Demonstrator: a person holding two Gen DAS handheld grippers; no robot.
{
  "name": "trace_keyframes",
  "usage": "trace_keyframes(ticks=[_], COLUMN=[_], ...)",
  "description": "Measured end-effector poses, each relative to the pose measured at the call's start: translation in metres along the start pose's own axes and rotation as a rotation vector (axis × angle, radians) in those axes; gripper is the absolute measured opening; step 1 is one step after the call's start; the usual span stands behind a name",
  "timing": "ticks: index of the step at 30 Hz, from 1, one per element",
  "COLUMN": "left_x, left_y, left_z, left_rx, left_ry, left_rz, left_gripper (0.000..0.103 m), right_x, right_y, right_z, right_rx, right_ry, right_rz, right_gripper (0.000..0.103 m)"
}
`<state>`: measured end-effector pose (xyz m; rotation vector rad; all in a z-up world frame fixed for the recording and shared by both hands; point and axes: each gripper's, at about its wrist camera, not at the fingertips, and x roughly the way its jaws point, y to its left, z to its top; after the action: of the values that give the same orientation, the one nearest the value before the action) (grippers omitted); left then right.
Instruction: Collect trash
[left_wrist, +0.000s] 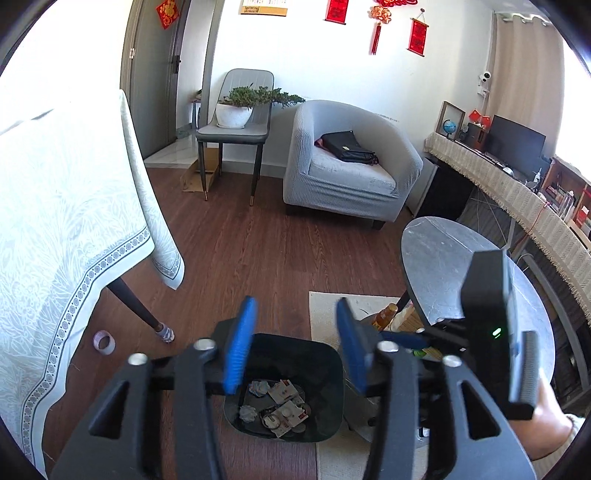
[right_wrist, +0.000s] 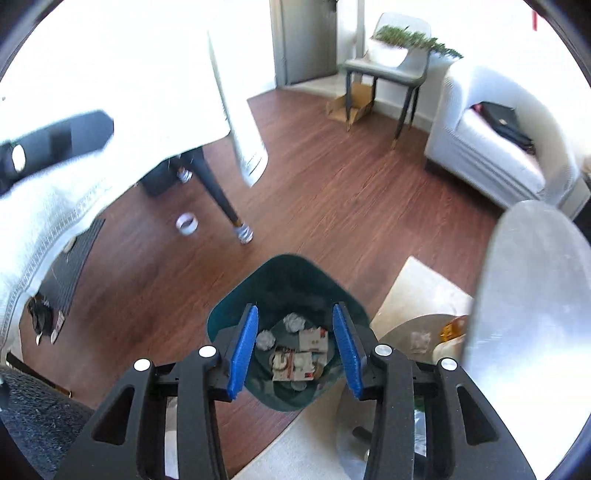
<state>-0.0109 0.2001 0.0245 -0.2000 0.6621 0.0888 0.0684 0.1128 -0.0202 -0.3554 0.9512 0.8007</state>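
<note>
Below both empty hand-held grippers (left_wrist: 295, 345) (right_wrist: 295, 350), trash (right_wrist: 295, 350) inside bin (right_wrist: 295, 273)

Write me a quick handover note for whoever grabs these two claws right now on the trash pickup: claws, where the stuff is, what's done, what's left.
Left claw: open, nothing between its pads, above the bin.
Right claw: open, empty, also looking down into the bin.
Bin: dark, on the wood floor beside the rug and the round table.
Done: crumpled paper balls and flattened cartons already lie in the bin.
Left: a tape roll lies on the floor by the table leg, probably next if it counts as trash. A bottle and clutter sit on the lower shelf under the round table; check those too.
</note>
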Motion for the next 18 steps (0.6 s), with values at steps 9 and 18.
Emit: trace_keyframes(ticks=[9, 18], left_x=[-0.014, -0.029], left_y=[-0.019, -0.036], left_z=[-0.004, -0.005], left_rx=[0.037, 0.039], left_ry=[-0.053, -0.112], left_rz=[0.029, 0.104], left_gripper=[0.069, 0.086], right_x=[-0.058, -0.126], right_y=[-0.052, -0.091], right_z=[-0.010, -0.046], right_rx=[0.102, 0.211], right_ry=[-0.100, -0.190], right_rz=[-0.093, -0.171], right_gripper=[0.040, 0.040])
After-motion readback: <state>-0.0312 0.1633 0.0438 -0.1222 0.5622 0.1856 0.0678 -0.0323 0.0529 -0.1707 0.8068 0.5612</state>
